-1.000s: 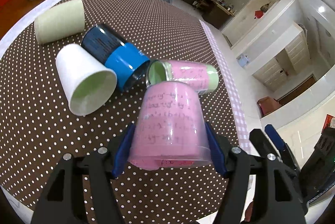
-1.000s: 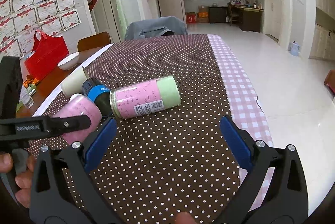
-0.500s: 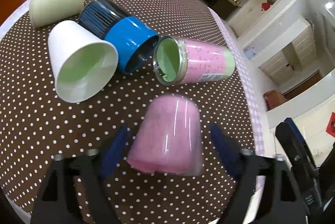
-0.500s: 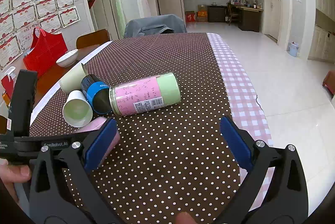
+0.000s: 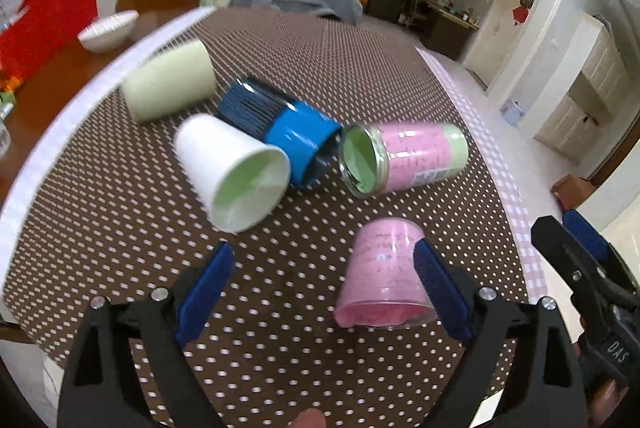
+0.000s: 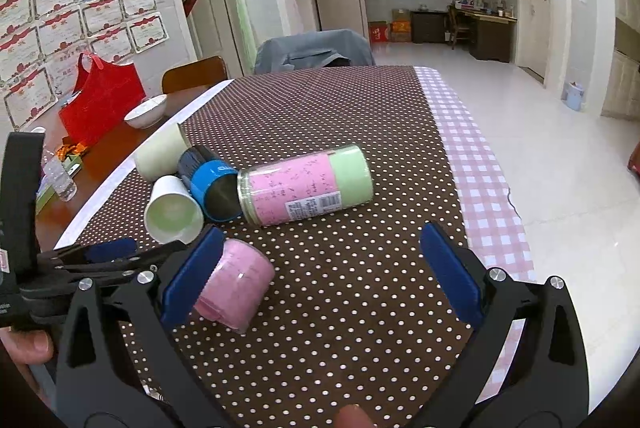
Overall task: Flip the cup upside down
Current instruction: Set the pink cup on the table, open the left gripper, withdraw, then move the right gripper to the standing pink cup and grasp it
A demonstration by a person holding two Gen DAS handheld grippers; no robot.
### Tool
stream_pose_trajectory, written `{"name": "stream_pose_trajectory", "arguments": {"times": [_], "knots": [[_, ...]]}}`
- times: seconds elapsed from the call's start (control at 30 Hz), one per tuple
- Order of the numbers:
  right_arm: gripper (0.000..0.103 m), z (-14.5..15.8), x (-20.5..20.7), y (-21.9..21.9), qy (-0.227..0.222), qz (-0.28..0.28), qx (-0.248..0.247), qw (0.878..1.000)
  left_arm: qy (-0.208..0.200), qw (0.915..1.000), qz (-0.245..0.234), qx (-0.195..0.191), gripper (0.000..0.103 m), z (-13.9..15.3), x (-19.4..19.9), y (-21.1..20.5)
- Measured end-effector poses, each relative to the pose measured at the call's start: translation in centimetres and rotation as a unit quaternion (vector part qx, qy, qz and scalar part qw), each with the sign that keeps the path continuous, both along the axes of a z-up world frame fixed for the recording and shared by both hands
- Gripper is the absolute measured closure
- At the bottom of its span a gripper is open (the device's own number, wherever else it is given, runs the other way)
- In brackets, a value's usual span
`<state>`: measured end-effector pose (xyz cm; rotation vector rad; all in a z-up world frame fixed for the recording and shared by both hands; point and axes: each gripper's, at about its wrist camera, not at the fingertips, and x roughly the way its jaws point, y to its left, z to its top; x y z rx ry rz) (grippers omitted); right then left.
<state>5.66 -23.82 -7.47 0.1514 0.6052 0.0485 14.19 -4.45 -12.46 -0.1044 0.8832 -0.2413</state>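
A pink cup (image 5: 385,272) stands upside down, mouth on the dotted brown tablecloth (image 5: 120,212), at the near edge. It also shows in the right wrist view (image 6: 236,288). My left gripper (image 5: 320,288) is open and empty, and the pink cup stands just inside its right finger (image 5: 440,296). My right gripper (image 6: 320,276) is open and empty above the cloth, with the pink cup partly behind its left finger (image 6: 192,276). On their sides lie a white cup (image 5: 236,172), a blue cup (image 5: 288,132), a pink-and-green cup (image 5: 404,156) and a pale green cup (image 5: 172,84).
A white bowl (image 5: 108,28) and a red bag (image 6: 100,100) sit on the bare wooden table at the left. A chair with a grey cover (image 6: 316,48) stands at the far end. The cloth's checked border (image 6: 480,172) hangs at the right edge.
My left gripper opened and let go of the pink cup, which now stands upside down on the cloth. The left gripper then drew back and to the left. The right gripper stayed still.
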Motion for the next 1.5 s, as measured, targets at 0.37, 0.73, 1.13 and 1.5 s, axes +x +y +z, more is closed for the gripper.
{"name": "stream_pose_trajectory", "arguments": {"times": [0.37,0.73,1.13,1.5], "knots": [[0.006,1.2,-0.1,1.4,-0.007,0.013,-0.011,1.0,-0.068,0.9971,0.021,0.028,0.013,4.3,-3.3,1.8],[0.006,2.3,-0.1,2.3,-0.007,0.027,-0.006,1.0,-0.121,0.9907,0.047,0.04,0.013,7.0,-5.8,3.6],[0.006,2.8,-0.1,2.9,-0.002,0.042,-0.003,0.999,-0.141,0.9864,0.077,0.036,0.013,7.4,-7.4,5.9],[0.006,2.6,0.2,4.0,0.016,0.061,-0.002,0.998,-0.144,0.9846,0.092,0.037,0.013,7.0,-8.4,7.4]]}}
